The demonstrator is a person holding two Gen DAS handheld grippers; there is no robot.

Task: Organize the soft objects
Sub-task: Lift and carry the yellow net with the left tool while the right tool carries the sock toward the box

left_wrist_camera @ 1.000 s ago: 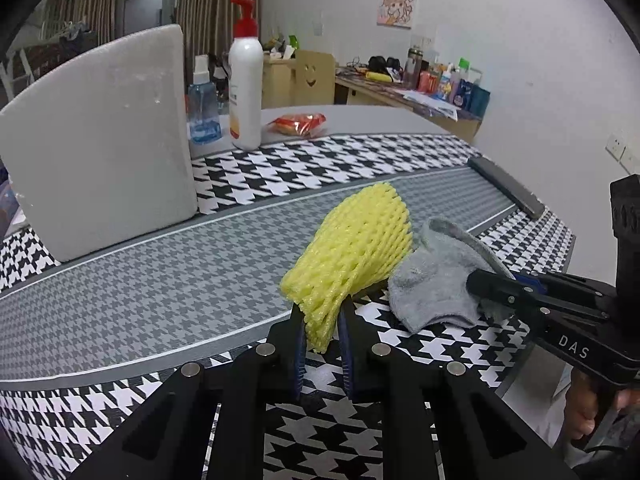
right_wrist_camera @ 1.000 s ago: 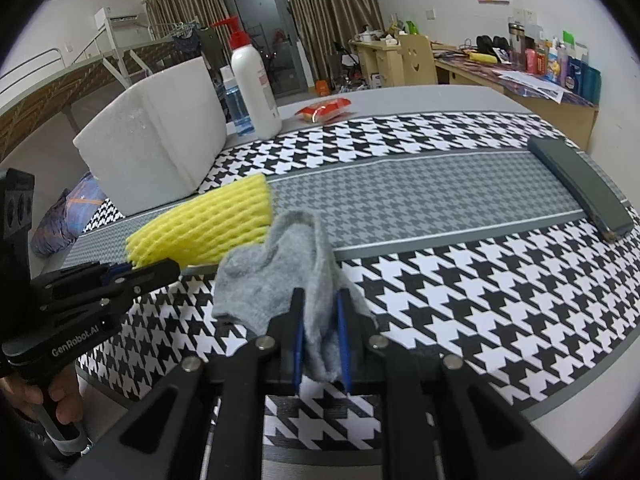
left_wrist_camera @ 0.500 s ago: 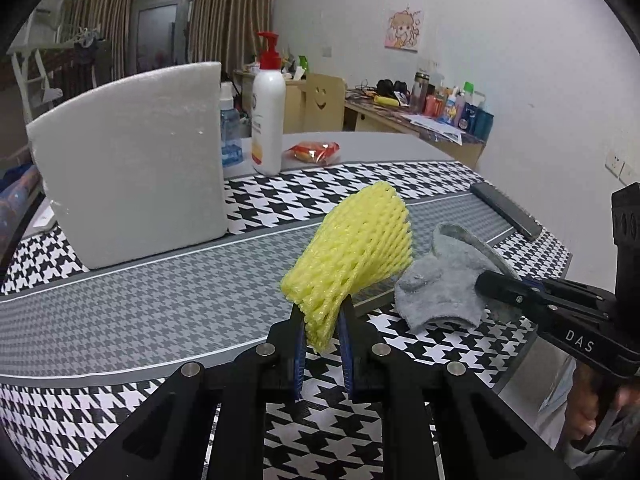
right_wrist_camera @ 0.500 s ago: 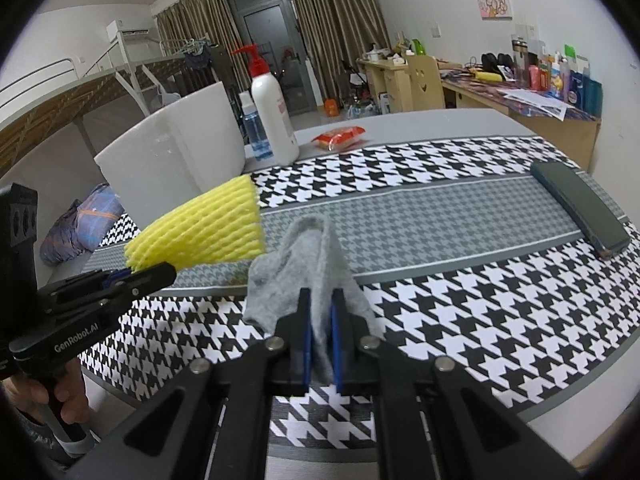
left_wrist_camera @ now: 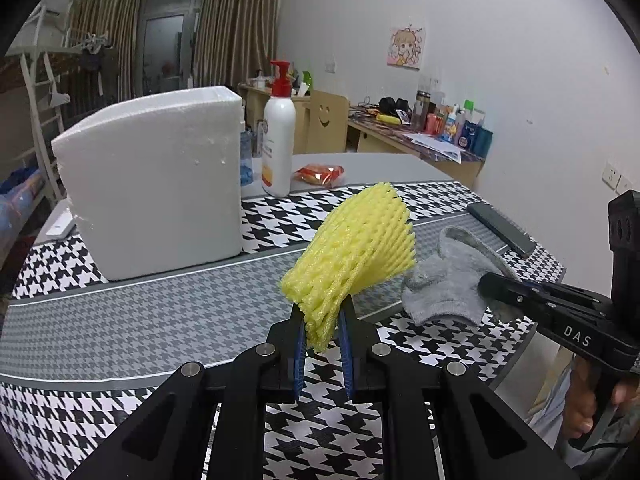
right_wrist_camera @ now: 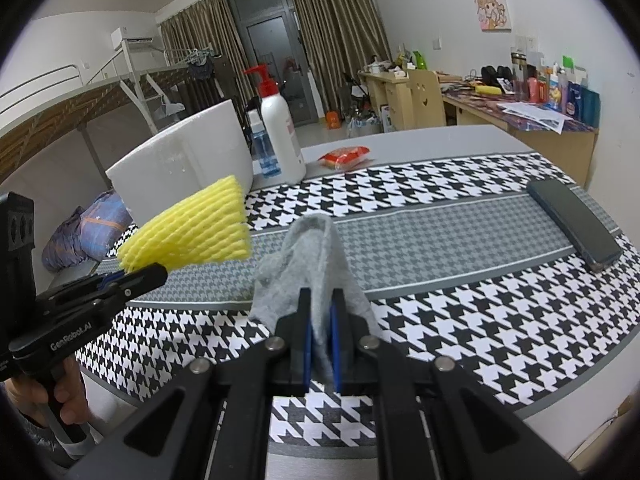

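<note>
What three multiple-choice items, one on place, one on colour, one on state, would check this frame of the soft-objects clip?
1. Where does the pump bottle stand?
A. beside the white foam box
B. on the dark flat case
C. inside the box

2. What colour is the foam net held by the left gripper?
A. grey
B. yellow
C. red

3. What state is the right gripper in?
A. open above the table
B. shut on nothing
C. shut on the grey sock

Answers: 1 A, the bottle stands just right of the box; 2 B, the net is bright yellow; 3 C, sock fabric is pinched between its pads.
</note>
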